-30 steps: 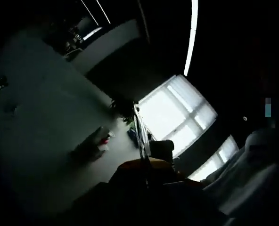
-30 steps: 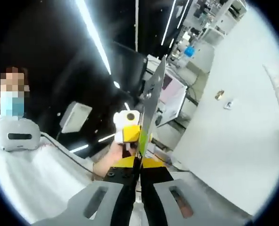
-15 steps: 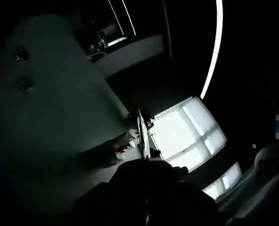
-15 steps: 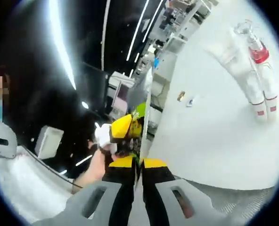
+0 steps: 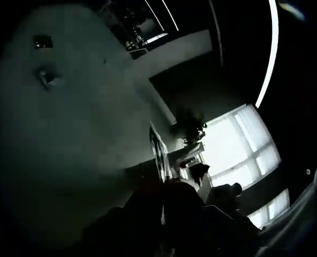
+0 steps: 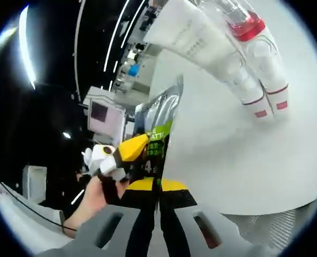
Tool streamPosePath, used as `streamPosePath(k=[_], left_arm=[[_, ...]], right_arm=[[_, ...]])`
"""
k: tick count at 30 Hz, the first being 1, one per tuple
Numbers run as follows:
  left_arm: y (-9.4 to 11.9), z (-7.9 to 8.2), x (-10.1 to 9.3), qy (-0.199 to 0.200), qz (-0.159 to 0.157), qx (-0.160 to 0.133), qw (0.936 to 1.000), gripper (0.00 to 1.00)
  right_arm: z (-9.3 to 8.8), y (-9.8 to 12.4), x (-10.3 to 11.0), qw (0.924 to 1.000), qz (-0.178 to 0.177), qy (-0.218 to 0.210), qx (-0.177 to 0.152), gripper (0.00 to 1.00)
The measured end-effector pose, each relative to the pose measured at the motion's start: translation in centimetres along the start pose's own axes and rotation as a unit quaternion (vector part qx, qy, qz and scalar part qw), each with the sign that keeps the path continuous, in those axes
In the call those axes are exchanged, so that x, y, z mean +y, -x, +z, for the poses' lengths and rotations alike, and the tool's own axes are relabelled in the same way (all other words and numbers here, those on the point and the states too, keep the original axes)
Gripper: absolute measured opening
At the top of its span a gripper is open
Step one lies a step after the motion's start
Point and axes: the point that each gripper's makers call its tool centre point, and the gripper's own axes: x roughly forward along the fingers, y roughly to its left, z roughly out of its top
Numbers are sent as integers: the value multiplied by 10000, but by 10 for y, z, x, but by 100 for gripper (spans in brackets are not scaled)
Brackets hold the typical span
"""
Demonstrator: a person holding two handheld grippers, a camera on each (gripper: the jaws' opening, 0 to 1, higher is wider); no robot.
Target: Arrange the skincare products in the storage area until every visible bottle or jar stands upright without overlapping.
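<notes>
Skincare tubes (image 6: 239, 64) lying flat; right gripper (image 6: 159, 176) pinching sachet (image 6: 161, 120)

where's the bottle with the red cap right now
In the right gripper view, the bottle with the red cap lies at the upper right on the white table, beside white tubes.

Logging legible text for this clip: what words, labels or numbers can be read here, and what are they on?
None reads with certainty.
Sachet clamped in the right gripper: large green and dark print, warped and partly hidden, unreadable.
White tubes on the white surface: faint lines of small print, too small.
Left gripper view: too dark for any text.
</notes>
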Motion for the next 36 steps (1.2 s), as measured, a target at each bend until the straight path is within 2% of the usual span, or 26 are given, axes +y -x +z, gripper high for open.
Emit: streamPosePath(k=[1, 6, 10, 16, 18, 20, 22, 23, 25, 26, 27, 29, 30, 31, 32, 33, 35, 36], left_arm=[[-7, -2, 11, 45, 103, 13, 9999, 1], [-24, -8, 38, 235, 343, 160, 9990, 1], [-36, -12, 52, 213, 476, 289, 9982, 1], [-48, -17, 64, 311, 577, 357, 9972, 1], [-51, -16, 67, 322, 603, 360, 9970, 1], [-53, -14, 72, 313, 631, 351, 9969, 1], [-54, -14, 75, 300, 641, 343, 9969, 1], [-55, -14, 76, 350, 635, 315, 9969, 1], [-55, -11, 81, 382, 633, 224, 9970, 1], [-56, -10, 83, 379, 662, 147, 9970, 1], [-56, -10, 84, 406, 674, 111, 9968, 1], [-57, -9, 87, 449, 672, 60, 9967, 1], [-57, -10, 87, 462, 665, 39, 9967, 1], [-58, -10, 86, 466, 655, 30, 9968, 1], [-59, -10, 87, 470, 648, 19, 9968, 1], [-60, -10, 87, 473, 654, 2, 9967, 1], [-62, -11, 87, 488, 646, -7, 9967, 1], [-63, -12, 87, 484, 646, -5, 9967, 1]], right_arm=[[2, -4, -12, 9999, -139, -55, -14, 3], [7, -8, -38, 9986, -516, 82, 8, 5], [7, -8, -58, 9954, -848, 414, 159, 7], [5, -7, -72, 9899, -1163, 750, 292, 10], [4, -6, -78, 9836, -1331, 1140, 417, 11], [1, -4, -83, 9682, -1432, 1908, 751, 11], [-6, 1, -88, 9441, -1687, 2585, 1158, 14], [-8, 4, -92, 9279, -1804, 2972, 1346, 14], [-12, 8, -94, 9016, -1914, 3543, 1577, 16], [-13, 12, -93, 8828, -1996, 3899, 1697, 17], [-16, 15, -92, 8727, -2033, 4071, 1769, 18], [-14, 19, -89, 8460, -2134, 4535, 1817, 21], [-11, 18, -83, 8273, -2116, 4897, 1762, 24], [-10, 17, -77, 8192, -2062, 5080, 1683, 26], [-6, 14, -70, 8146, -2058, 5207, 1515, 26], [-2, 11, -67, 8137, -2042, 5262, 1390, 26], [3, 1, -64, 8214, -2014, 5199, 1203, 26], [6, -4, -64, 8192, -2045, 5232, 1153, 26]])
